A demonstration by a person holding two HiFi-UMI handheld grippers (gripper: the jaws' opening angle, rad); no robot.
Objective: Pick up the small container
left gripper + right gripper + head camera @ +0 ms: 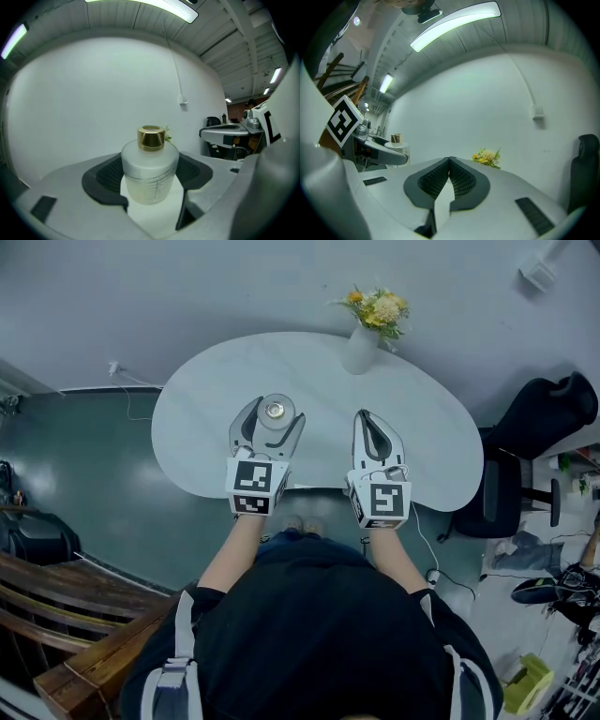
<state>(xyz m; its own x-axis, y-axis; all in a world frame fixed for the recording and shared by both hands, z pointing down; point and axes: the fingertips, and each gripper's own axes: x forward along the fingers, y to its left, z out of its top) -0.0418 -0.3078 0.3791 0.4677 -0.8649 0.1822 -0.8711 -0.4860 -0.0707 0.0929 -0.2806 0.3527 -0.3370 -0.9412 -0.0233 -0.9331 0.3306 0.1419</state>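
Observation:
The small container (277, 412) is a frosted jar with a gold cap, standing on the left half of the white table (211, 399). My left gripper (276, 420) has its jaws on either side of the jar and is shut on it. In the left gripper view the jar (150, 174) fills the gap between the dark pads (105, 177). My right gripper (367, 415) rests over the table to the right, shut with nothing in it; its pads (461, 179) meet at the tip. From the right gripper view the jar's gold cap (396, 138) shows at far left.
A white vase of yellow flowers (364, 341) stands at the table's far edge, beyond the right gripper. A black chair (525, 432) is at the right of the table. A wooden bench (56, 615) lies at lower left on the dark floor.

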